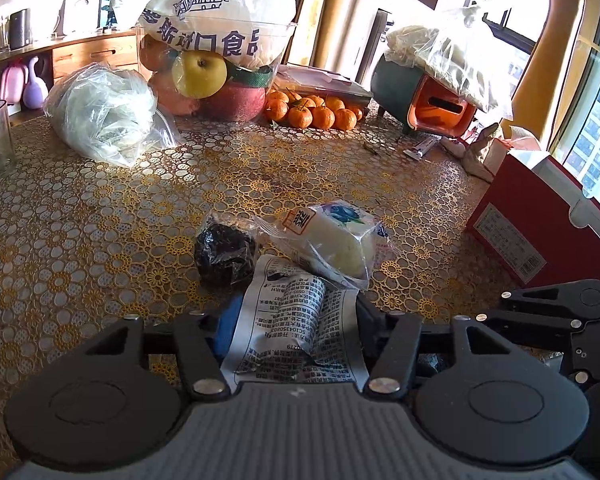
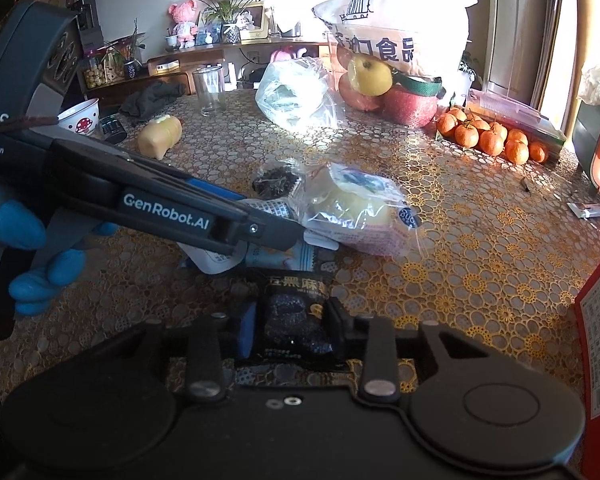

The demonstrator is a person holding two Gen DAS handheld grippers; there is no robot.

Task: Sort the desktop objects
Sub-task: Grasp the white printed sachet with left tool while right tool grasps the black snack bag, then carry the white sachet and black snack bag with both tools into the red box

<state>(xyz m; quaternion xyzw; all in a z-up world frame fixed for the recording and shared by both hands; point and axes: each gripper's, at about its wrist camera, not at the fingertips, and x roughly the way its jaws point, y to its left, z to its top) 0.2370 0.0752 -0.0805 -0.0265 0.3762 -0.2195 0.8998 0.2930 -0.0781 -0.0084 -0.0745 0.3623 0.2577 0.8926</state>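
Our left claw (image 1: 290, 320) is closed on a white printed packet (image 1: 296, 320), held low over the table (image 1: 100, 220). Our right claw (image 2: 290, 328) grips a black snack packet (image 2: 296, 316). Just past both lie a clear-wrapped bun (image 1: 332, 240) and a dark wrapped lump (image 1: 224, 252), touching.

Both grippers sit low over the table, side by side. The left gripper (image 1: 292, 320) has its 2 fingers closed on a white printed packet (image 1: 296, 320), a blue-gloved hand (image 2: 32, 256) wrapped around its handle. The right gripper (image 2: 292, 320) has its jaws pressed against a black snack packet (image 2: 296, 316).
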